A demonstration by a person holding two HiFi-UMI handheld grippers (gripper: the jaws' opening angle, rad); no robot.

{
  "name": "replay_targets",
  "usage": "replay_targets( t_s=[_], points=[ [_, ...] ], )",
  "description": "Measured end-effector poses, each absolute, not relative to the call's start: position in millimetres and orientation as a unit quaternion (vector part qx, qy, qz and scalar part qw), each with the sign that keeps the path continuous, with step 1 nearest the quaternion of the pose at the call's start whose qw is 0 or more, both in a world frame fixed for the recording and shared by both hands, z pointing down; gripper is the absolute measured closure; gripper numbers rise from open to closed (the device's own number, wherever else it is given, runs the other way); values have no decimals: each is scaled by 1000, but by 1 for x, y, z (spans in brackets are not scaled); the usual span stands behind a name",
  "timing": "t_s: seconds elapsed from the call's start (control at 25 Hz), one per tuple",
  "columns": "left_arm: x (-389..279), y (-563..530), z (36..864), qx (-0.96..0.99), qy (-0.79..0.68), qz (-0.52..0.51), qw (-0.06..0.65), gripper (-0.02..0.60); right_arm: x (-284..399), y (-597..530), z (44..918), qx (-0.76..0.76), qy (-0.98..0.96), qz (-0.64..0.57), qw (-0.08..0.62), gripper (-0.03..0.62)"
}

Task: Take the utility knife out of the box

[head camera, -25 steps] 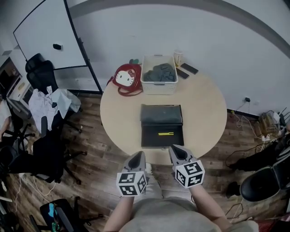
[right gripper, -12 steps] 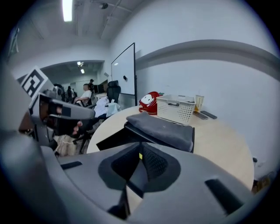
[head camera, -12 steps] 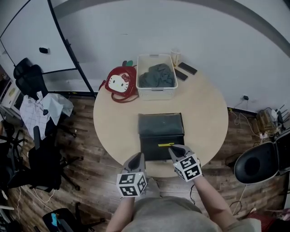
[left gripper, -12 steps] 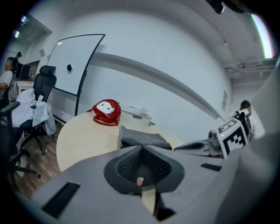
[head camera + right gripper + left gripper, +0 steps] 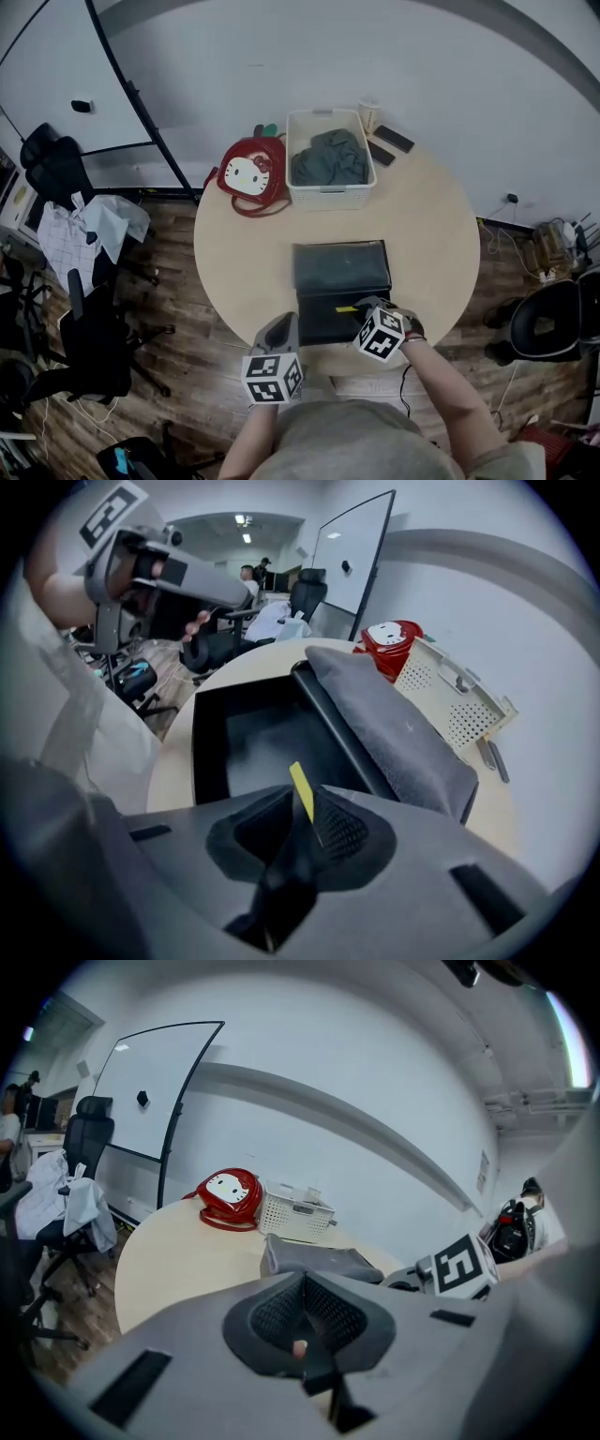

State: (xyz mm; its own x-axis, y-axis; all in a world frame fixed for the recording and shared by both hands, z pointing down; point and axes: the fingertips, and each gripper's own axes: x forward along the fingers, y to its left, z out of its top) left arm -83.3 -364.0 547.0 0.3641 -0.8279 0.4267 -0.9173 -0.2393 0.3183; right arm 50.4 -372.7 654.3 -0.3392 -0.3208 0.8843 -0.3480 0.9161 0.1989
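The right claw (image 5: 368, 308) points steeply down into the open black box (image 5: 302, 314). Its jaws stand a crack apart and are opening, with nothing gripped. The yellow utility knife (image 5: 346, 308) lies flat on the box floor right at the claw's tips. In the right gripper view it shows through the narrow gap just ahead of them, not pinched. The box's raised lid (image 5: 341, 266) stands beyond the claw. The left claw (image 5: 282, 327) hangs over the worktop (image 5: 244, 244), jaws closed together and empty. The box's near corner is just to its right.
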Motion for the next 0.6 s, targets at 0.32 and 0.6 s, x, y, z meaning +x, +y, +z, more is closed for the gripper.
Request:
replay_targets(
  t_s=[0.32,0.6],
  points=[
    [-93,-377,553,779,-558,89,272,577,51,-377,687,124,-782,-51,608,491],
    [-97,-382,556,776,-560,88,276,577,45,-379,696,104,-783,-36,612,521]
  ],
)
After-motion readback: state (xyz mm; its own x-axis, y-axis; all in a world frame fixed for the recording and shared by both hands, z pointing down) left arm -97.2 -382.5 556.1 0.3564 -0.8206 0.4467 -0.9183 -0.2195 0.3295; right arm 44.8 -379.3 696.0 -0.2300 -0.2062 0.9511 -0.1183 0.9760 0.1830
